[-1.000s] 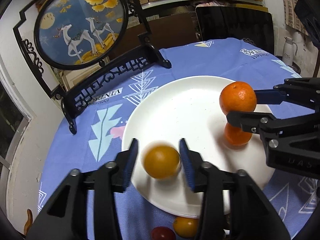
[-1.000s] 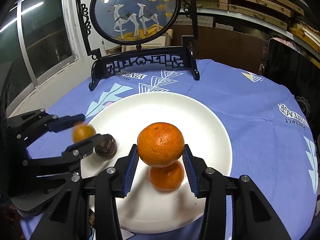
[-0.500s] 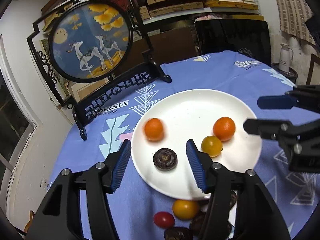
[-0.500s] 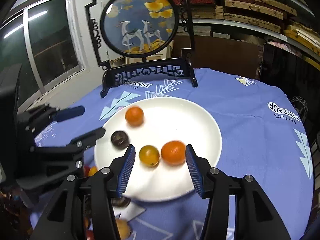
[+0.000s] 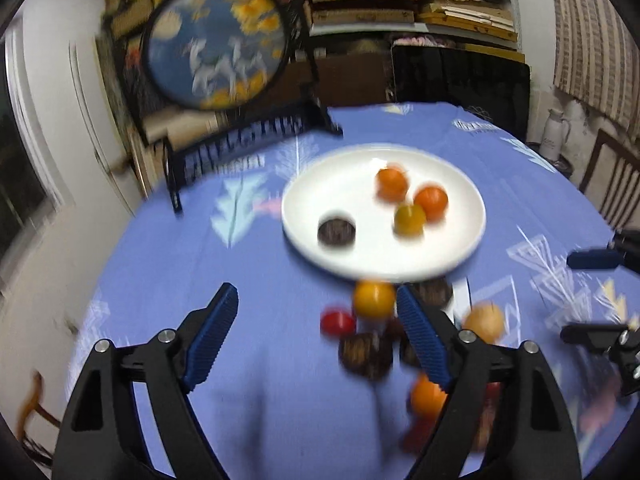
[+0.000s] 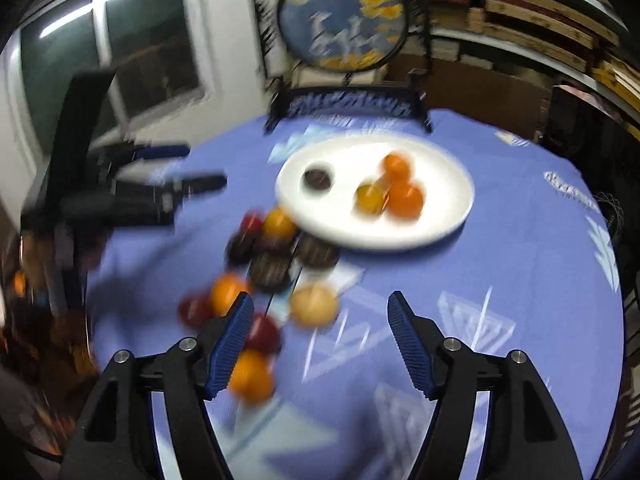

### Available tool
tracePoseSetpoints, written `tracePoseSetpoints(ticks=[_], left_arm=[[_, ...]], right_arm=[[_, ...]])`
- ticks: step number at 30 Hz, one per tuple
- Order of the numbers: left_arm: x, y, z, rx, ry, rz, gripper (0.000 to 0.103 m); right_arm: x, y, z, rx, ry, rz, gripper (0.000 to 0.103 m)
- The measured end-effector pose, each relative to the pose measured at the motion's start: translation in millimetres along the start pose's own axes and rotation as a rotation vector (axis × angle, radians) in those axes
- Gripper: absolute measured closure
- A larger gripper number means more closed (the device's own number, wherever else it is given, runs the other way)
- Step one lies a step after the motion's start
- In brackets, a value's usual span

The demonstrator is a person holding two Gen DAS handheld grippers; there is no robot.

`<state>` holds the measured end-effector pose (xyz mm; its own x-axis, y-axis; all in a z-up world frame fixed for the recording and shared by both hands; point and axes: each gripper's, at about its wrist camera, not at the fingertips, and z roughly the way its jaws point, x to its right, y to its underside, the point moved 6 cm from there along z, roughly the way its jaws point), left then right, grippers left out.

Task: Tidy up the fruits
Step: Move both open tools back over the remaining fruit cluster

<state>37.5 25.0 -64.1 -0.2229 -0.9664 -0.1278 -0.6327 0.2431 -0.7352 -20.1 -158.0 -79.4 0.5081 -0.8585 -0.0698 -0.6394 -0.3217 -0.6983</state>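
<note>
A white plate [image 5: 352, 256] [image 6: 440, 220] on the blue tablecloth holds two oranges [image 5: 392, 184] [image 6: 405, 200], a yellow fruit [image 5: 409, 219] [image 6: 370, 199] and a dark brown fruit [image 5: 337, 232] [image 6: 317, 178]. A loose pile of orange, red and dark fruits [image 5: 374, 300] [image 6: 272, 268] lies on the cloth in front of the plate. My left gripper [image 5: 318, 334] is open and empty, above the cloth near the pile. My right gripper [image 6: 320, 336] is open and empty; a pale yellow fruit [image 6: 314, 306] lies just beyond it. Both views are motion-blurred.
A round painted screen on a black stand [image 5: 216, 48] [image 6: 344, 28] stands at the table's far edge behind the plate. A dark chair [image 5: 460, 92] is at the far side. Shelves and a window lie beyond the table.
Both grippers let go of their fruits onto the plate and pulled back and up. Both now stand wide open over the loose pile in front of the plate.
</note>
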Motion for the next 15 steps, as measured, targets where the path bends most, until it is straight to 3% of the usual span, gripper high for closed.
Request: tracePoseSetpoints(ticks=[4,8,9,10,11,12,15], left_arm=[[-16,41,-5,-0.062,0.048,-0.036,0.021],[-9,69,-11,-0.095,0.100,0.008,0.018],[-4,74,-12,-0.102,0.120,0.025,0.018],[3,79,-13,-0.107,0.141,0.052,0.018],[10,83,-14,-0.108,0.152,0.077,0.017],[16,86,-14,-0.110,0.162,0.097,0.017],[36,95,-7,-0.128,0.196,0.169,0.017]], right_arm=[[-24,35,13,-0.079,-0.019,-0.057,0.033],[-37,50,29,-0.115,-0.037,-0.078,0.034],[-39,51,33,-0.124,-0.038,-0.089,0.036],[-42,52,36,-0.139,-0.041,-0.097,0.046],[-43,54,39,-0.152,-0.048,-0.102,0.063],[-46,55,42,-0.162,-0.060,-0.103,0.069],[-47,56,38,-0.155,-0.046,-0.109,0.069]])
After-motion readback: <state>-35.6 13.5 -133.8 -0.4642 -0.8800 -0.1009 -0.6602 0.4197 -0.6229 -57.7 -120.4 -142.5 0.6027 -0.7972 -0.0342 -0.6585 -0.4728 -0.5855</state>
